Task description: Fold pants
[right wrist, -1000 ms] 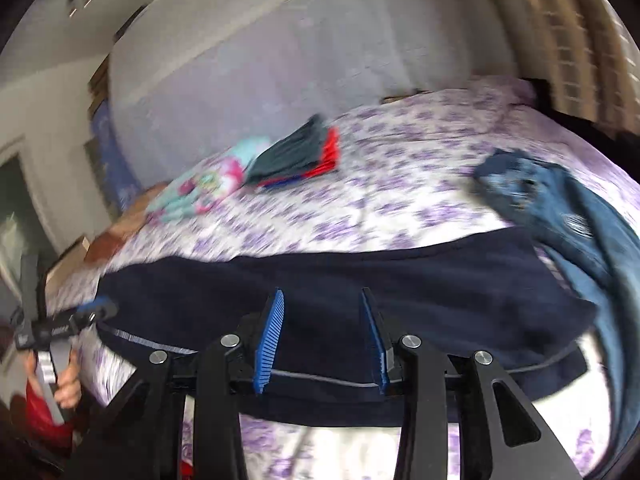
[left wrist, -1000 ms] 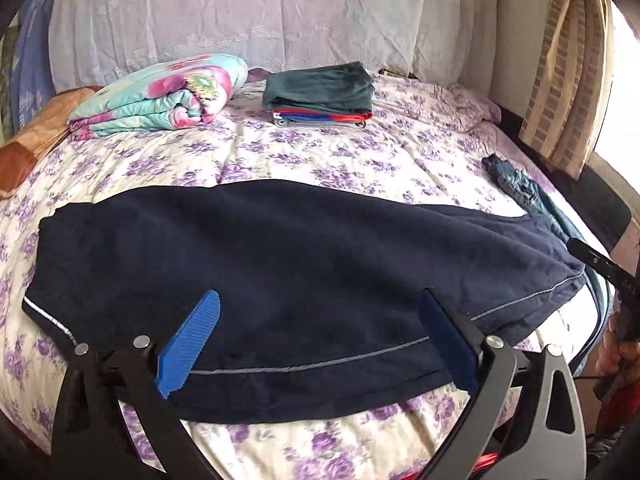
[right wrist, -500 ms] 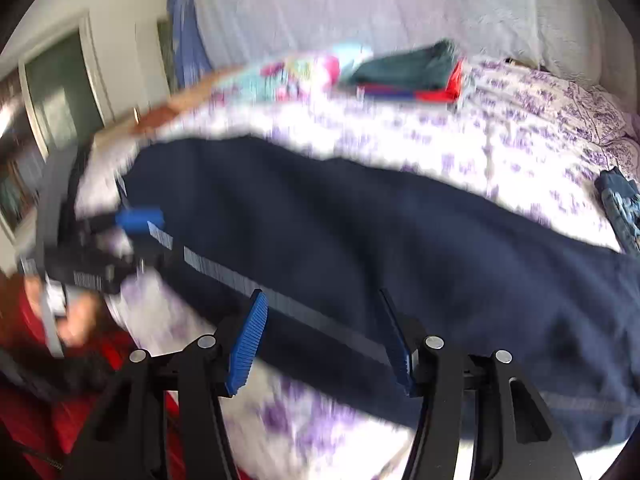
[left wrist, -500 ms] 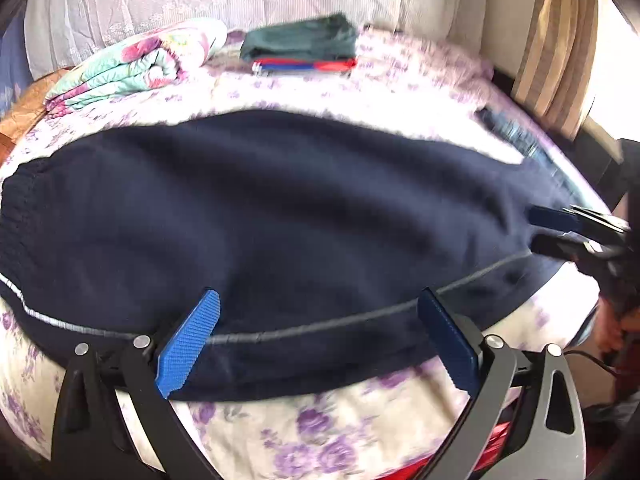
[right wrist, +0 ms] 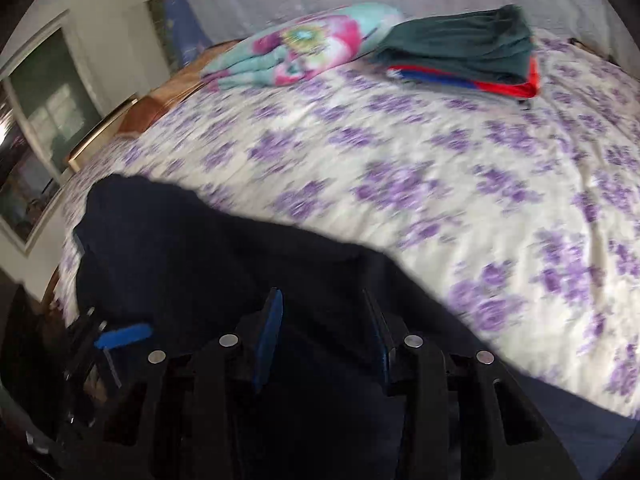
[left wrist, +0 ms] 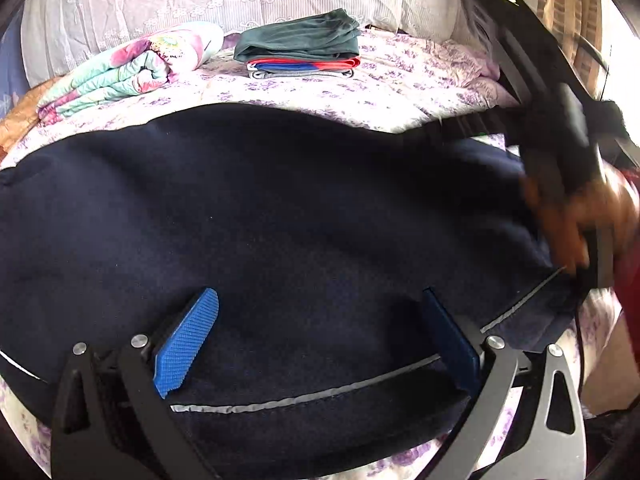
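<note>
Navy pants (left wrist: 280, 208) with a thin grey side stripe (left wrist: 320, 394) lie spread across the flowered bed. My left gripper (left wrist: 320, 320) hovers low over their near edge, its blue pads wide apart and nothing pinched. A blurred hand (left wrist: 580, 216) holds the black body of the right gripper over the pants' right end. In the right wrist view my right gripper (right wrist: 324, 328) is over the navy cloth (right wrist: 200, 260). Its jaws are closing with dark fabric showing in the gap, and the pads are still apart. The left gripper's blue pad (right wrist: 124, 336) shows close on the left.
A folded stack of clothes (left wrist: 300, 48), dark green on top, and a rolled floral blanket (left wrist: 132, 64) sit at the head of the bed. Purple-flowered sheet (right wrist: 440, 180) spreads beyond the pants. A striped curtain (left wrist: 568, 20) hangs on the right and a window (right wrist: 48, 92) is on the left wall.
The left gripper has sunk closer to the pants. The right gripper has swept in from the far right end toward the left gripper and now fills the right side of the left view.
</note>
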The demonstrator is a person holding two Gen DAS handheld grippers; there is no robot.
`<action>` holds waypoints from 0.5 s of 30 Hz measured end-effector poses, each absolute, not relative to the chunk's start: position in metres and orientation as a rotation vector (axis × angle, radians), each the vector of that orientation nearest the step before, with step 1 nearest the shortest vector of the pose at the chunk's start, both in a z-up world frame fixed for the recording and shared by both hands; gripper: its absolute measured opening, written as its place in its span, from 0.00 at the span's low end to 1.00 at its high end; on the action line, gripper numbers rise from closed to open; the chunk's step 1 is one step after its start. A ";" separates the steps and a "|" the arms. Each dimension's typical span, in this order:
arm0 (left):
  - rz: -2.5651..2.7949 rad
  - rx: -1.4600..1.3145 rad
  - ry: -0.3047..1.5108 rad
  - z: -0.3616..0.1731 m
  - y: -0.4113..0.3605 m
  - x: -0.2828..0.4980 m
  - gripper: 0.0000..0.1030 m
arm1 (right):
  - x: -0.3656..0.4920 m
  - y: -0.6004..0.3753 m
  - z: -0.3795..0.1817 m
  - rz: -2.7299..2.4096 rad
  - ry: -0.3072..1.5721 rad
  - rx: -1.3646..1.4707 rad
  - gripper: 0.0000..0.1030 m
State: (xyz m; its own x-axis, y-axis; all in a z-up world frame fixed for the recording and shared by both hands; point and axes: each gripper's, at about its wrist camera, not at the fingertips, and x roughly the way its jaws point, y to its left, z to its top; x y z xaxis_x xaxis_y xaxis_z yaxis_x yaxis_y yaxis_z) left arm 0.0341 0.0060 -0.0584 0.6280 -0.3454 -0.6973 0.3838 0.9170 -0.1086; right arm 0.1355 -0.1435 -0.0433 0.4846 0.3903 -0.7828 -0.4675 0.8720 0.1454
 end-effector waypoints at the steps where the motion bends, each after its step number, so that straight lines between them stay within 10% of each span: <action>1: -0.419 0.049 0.787 -0.058 0.006 0.033 0.95 | 0.124 -0.137 -0.044 0.535 0.913 -0.143 0.40; 15: -0.417 0.045 0.777 -0.058 0.006 0.030 0.95 | 0.199 -0.156 -0.035 0.677 1.071 0.366 0.44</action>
State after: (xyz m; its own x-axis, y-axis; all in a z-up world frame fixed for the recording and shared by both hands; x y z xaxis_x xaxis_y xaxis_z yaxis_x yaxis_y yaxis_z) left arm 0.0302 0.0059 -0.0575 0.6359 -0.3489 -0.6884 0.3816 0.9175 -0.1125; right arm 0.1988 -0.1563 -0.0352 0.3072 0.6665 -0.6793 -0.3278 0.7442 0.5819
